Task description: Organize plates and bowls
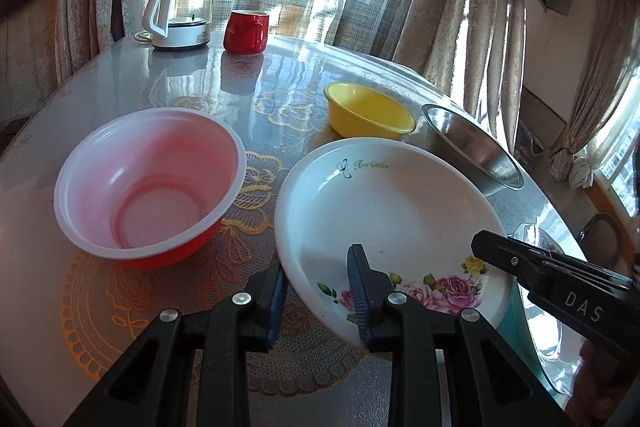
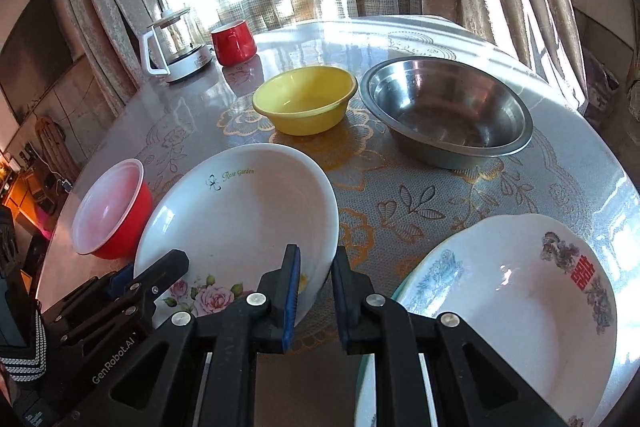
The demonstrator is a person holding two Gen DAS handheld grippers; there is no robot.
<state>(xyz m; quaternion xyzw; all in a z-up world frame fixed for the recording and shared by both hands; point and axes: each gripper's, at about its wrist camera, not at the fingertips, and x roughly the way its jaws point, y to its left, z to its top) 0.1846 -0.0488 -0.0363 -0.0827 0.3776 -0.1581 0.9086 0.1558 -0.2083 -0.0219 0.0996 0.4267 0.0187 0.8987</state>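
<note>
A white rose-pattern plate [image 1: 392, 211] is tilted, its near edge off the table; it also shows in the right wrist view [image 2: 244, 219]. My left gripper [image 1: 318, 291] straddles its near left rim, one finger under, one over, with a gap. My right gripper [image 2: 316, 287] straddles its right rim, jaws slightly apart. A second white plate with red characters [image 2: 520, 307] lies at the near right. A red bowl [image 1: 148, 183], a yellow bowl [image 1: 368, 111] and a steel bowl [image 2: 444, 111] stand on the table.
A glass kettle [image 1: 180, 15] and a red mug [image 1: 245, 31] stand at the table's far left edge. The round table [image 2: 400, 203] has a lace-pattern cover. Curtains and a window are behind it.
</note>
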